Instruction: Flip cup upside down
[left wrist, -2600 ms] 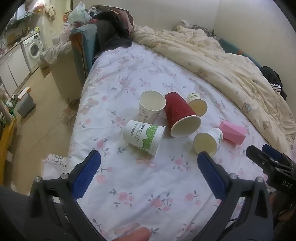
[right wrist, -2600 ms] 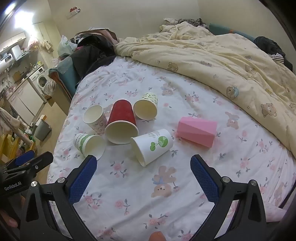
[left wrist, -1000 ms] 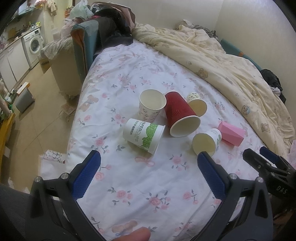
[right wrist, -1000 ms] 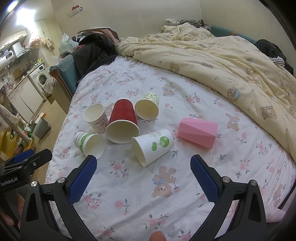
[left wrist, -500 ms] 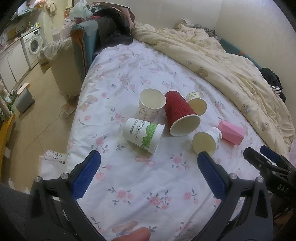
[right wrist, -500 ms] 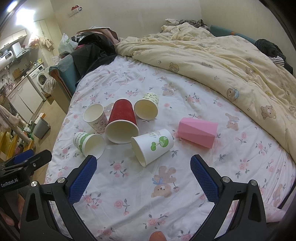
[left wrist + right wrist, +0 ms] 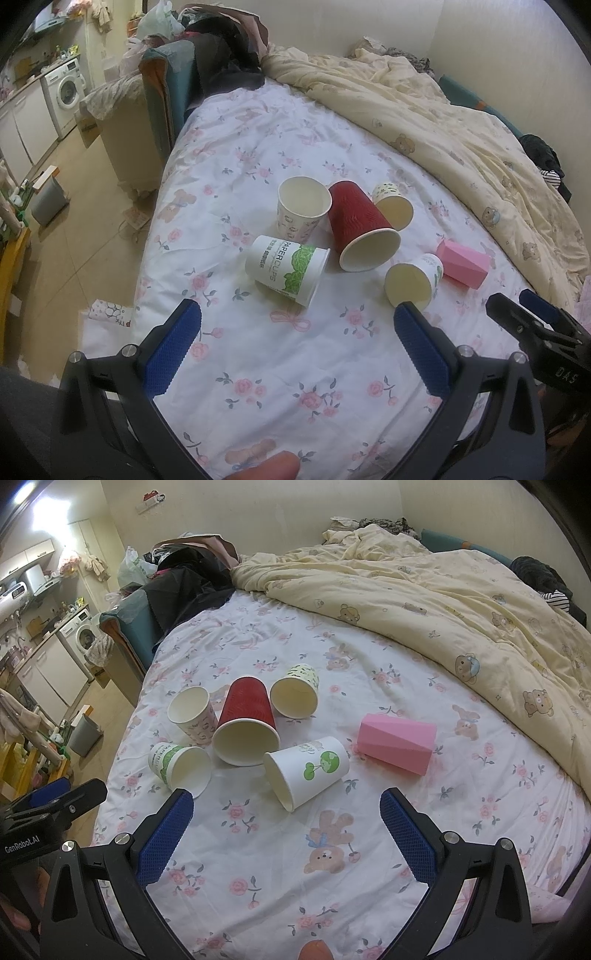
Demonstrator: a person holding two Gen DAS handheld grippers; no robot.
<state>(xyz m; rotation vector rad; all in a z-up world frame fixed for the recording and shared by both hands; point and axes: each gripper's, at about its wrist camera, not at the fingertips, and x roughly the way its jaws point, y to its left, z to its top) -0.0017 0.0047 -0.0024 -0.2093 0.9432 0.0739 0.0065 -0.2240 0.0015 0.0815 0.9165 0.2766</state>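
Observation:
Several cups lie on a floral bedsheet [image 7: 295,369]. A red cup [image 7: 360,229] [image 7: 246,723] lies on its side. A white cup with green leaves [image 7: 286,269] [image 7: 179,764] lies on its side. A white cup with a green globe print [image 7: 306,770] [image 7: 413,280] lies on its side. A pale patterned cup [image 7: 303,208] [image 7: 194,714] stands tilted, mouth up. A dotted cup [image 7: 393,206] [image 7: 297,694] and a pink faceted cup [image 7: 461,264] [image 7: 395,744] lie on their sides. My left gripper [image 7: 295,347] and right gripper [image 7: 282,830] are open and empty, short of the cups.
A cream bear-print duvet [image 7: 424,602] covers the right and far part of the bed. Dark clothes [image 7: 188,576] are piled at the bed's far left end. The bed's left edge drops to the floor [image 7: 74,221], with a washing machine [image 7: 66,92] beyond.
Both grippers stay open and nearly still; the left view has shifted only slightly. The cups have not moved.

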